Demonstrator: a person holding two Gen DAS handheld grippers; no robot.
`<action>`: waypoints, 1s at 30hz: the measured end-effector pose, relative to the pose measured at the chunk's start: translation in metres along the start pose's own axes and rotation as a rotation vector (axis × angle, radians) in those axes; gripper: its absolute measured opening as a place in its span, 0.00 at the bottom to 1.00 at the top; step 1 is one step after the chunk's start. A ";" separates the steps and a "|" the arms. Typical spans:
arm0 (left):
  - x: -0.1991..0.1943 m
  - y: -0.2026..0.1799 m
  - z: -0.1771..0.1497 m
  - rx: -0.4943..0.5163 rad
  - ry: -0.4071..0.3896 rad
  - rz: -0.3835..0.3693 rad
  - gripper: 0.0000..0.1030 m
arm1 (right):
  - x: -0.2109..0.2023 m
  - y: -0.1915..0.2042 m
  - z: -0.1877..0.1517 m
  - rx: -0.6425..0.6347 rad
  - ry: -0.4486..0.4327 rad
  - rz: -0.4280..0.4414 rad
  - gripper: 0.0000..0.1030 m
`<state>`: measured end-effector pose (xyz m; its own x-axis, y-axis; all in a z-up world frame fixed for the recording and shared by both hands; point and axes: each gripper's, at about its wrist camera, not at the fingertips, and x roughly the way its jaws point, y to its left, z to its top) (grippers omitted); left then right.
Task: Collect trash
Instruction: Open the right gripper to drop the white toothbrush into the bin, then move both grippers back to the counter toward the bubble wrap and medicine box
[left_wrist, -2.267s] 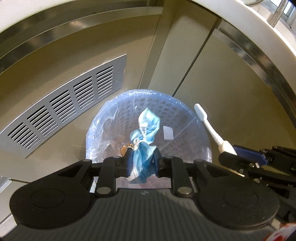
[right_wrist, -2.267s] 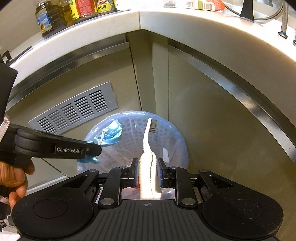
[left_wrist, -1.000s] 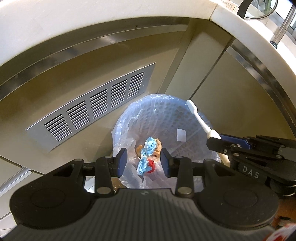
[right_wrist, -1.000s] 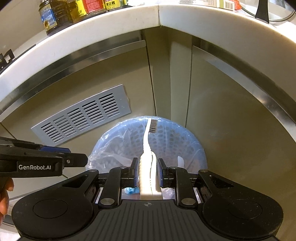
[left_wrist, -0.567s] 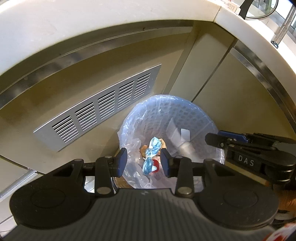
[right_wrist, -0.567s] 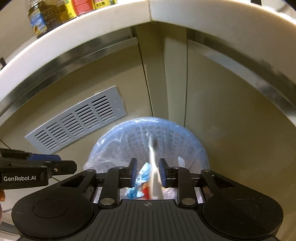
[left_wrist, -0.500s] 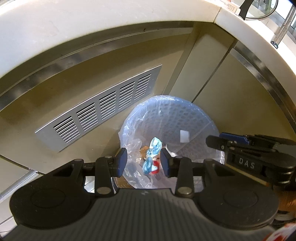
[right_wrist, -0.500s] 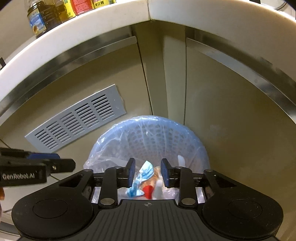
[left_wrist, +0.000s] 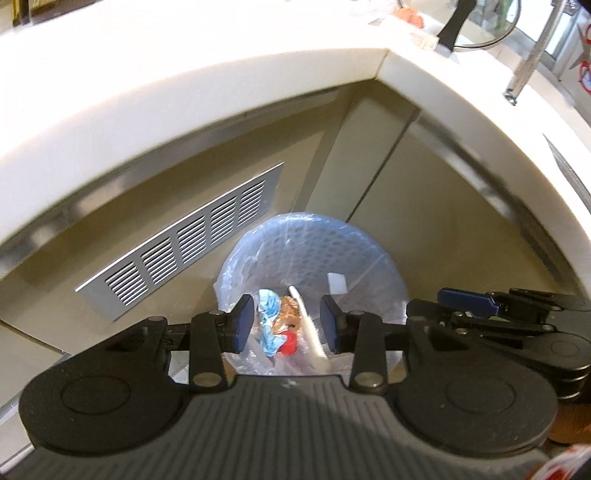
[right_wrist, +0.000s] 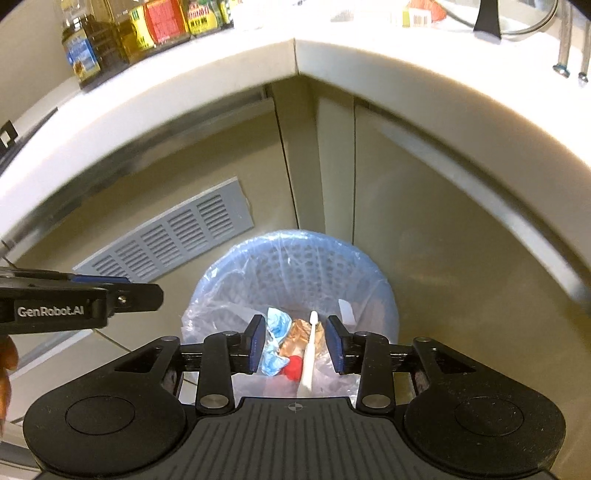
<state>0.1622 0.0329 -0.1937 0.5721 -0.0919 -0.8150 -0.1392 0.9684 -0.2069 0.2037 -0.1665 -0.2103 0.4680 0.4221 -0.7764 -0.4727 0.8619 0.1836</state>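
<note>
A blue mesh trash bin (left_wrist: 362, 254) (right_wrist: 321, 266) lined with a clear bag stands on the floor in the cabinet corner. Inside lie a crumpled blue mask (left_wrist: 269, 325) (right_wrist: 275, 341), brown wrappers (left_wrist: 290, 310) (right_wrist: 299, 332), a red cap (left_wrist: 288, 343) (right_wrist: 293, 371) and a white toothbrush (left_wrist: 308, 328) (right_wrist: 309, 354). My left gripper (left_wrist: 288, 328) is open and empty above the bin. My right gripper (right_wrist: 295, 343) is open and empty above the bin. Each gripper shows in the other's view, the right one (left_wrist: 480, 306) and the left one (right_wrist: 122, 291).
A grey vent grille (left_wrist: 184, 243) (right_wrist: 166, 236) is set in the cabinet panel left of the bin. The white countertop (left_wrist: 221, 96) (right_wrist: 369, 62) curves overhead, with bottles (right_wrist: 140, 29) at the back left and a metal tap (left_wrist: 528, 55) at the right.
The left gripper let the blue mask fall into the bin. The right gripper opened and the toothbrush dropped into the bin. Both grippers have risen away from the bin.
</note>
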 end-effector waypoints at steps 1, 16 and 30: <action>-0.004 -0.002 0.001 0.005 -0.004 -0.006 0.34 | -0.006 0.003 0.002 0.001 -0.008 -0.004 0.37; -0.072 -0.029 0.042 0.081 -0.127 -0.074 0.35 | -0.095 0.009 0.033 0.080 -0.160 -0.065 0.58; -0.109 -0.028 0.104 0.130 -0.271 -0.084 0.45 | -0.136 0.008 0.069 0.122 -0.302 -0.114 0.61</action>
<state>0.1877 0.0402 -0.0432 0.7746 -0.1242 -0.6202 0.0117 0.9832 -0.1823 0.1881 -0.1975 -0.0613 0.7212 0.3696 -0.5858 -0.3202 0.9279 0.1912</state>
